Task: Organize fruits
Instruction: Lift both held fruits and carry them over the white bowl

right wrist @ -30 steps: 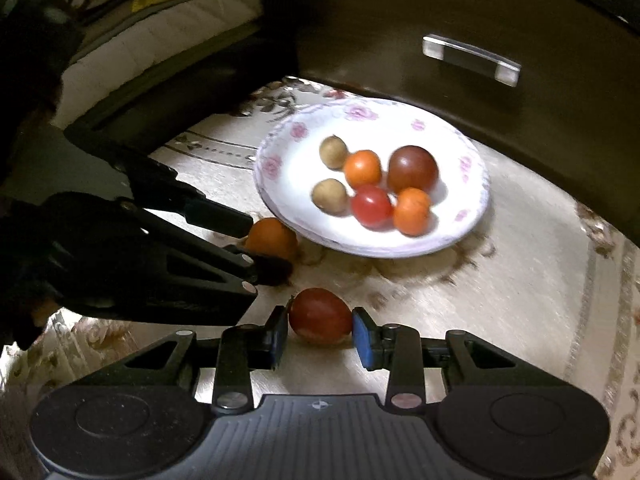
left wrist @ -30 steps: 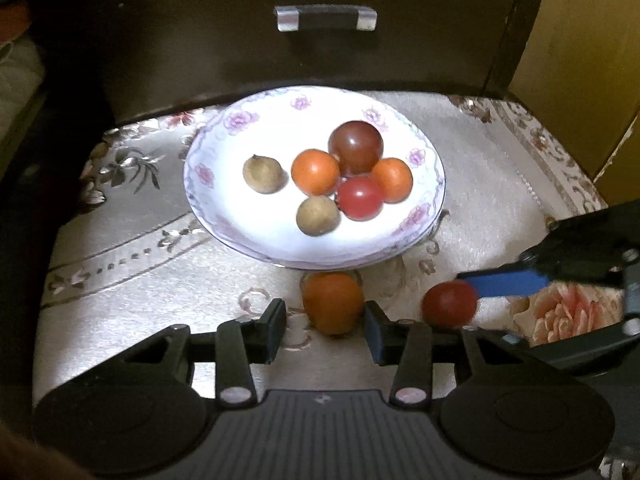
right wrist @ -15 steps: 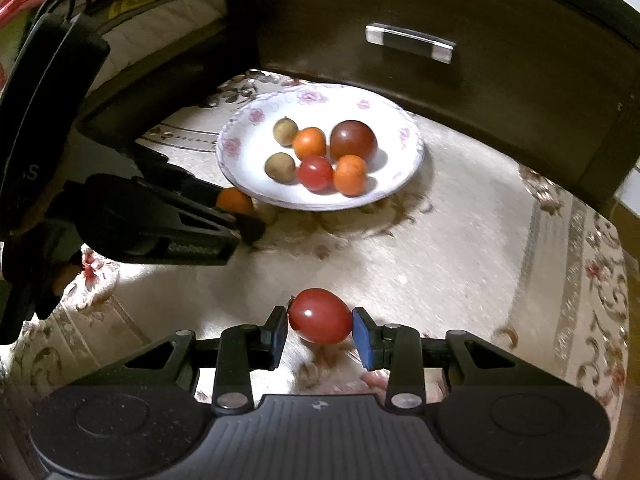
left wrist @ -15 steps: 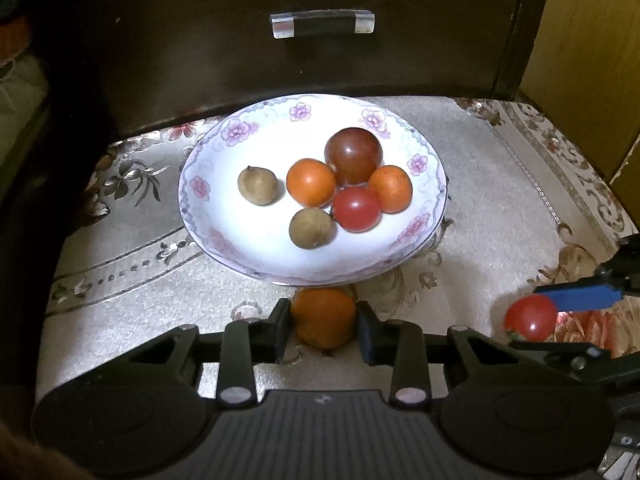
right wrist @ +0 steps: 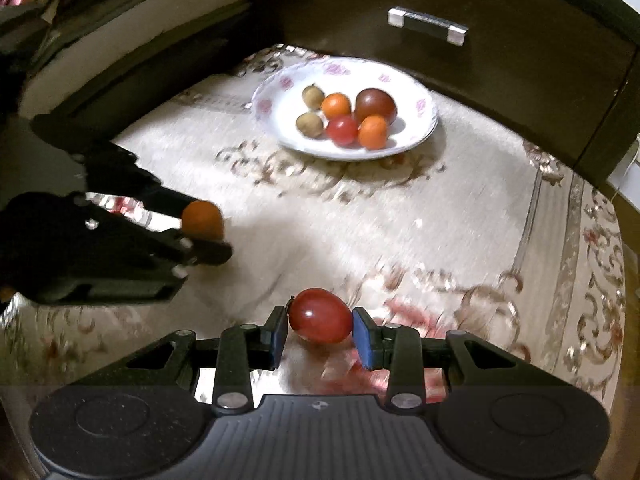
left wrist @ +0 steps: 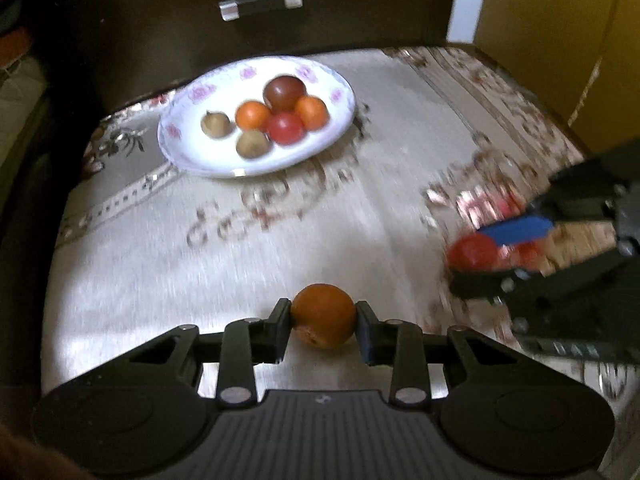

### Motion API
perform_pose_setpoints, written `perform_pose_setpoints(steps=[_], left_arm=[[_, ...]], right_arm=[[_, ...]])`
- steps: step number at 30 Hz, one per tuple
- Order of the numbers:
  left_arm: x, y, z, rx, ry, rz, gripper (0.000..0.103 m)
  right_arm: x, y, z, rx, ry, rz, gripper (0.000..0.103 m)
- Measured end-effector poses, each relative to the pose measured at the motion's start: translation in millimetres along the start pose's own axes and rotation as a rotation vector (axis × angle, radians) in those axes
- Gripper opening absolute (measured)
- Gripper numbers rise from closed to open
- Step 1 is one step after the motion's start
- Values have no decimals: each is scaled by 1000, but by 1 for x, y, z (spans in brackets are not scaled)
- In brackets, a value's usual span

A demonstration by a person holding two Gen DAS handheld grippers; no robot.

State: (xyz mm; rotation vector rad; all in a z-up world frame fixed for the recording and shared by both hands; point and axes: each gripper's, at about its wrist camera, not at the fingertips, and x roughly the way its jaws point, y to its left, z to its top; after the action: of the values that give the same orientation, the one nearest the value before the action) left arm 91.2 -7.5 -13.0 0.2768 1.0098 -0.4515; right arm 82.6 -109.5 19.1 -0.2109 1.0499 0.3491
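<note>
- In the left wrist view, an orange fruit (left wrist: 323, 321) is being clamped by the left gripper (left wrist: 323, 326) at lower centre; yellow panelling (left wrist: 560, 40) is being shown only here, upper right.
- In the right wrist view, a red tomato (right wrist: 320, 315) is being clamped by the right gripper (right wrist: 320, 330); bedding (right wrist: 120, 8) is being shown only here, upper left.
- Six fruits are being held in the floral plate (right wrist: 416, 136): two brown, two orange, one red, one dark.

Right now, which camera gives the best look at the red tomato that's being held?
The right wrist view: the red tomato sits sharp and close between the right claw pads. The left wrist view shows it only as a motion-blurred red patch at the right edge, partly covered by a blue pad.
</note>
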Motion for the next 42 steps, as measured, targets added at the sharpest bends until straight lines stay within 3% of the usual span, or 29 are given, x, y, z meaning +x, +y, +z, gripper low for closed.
perform_pose_setpoints(steps=[7, 18, 22, 25, 30, 33, 42], left_arm=[[-4, -10, -17, 33, 22, -6, 40], [-2, -15, -19, 59, 21, 3, 41], [-3, -14, -18, 51, 32, 0, 42], [-3, -13, -19, 40, 40, 5, 43], [-4, -15, -18, 40, 40, 7, 43], [-6, -17, -16, 42, 35, 5, 40], [-11, -22, 0, 56, 6, 14, 39]], right_arm=[[4, 11, -14, -47, 22, -21, 32], [5, 9, -16, -45, 23, -2, 35], [4, 10, -16, -50, 31, 0, 49], [3, 11, -17, -55, 29, 4, 50], [3, 11, -15, -57, 27, 7, 46], [3, 13, -15, -68, 31, -14, 32], [-3, 15, -8, -55, 15, 3, 30]])
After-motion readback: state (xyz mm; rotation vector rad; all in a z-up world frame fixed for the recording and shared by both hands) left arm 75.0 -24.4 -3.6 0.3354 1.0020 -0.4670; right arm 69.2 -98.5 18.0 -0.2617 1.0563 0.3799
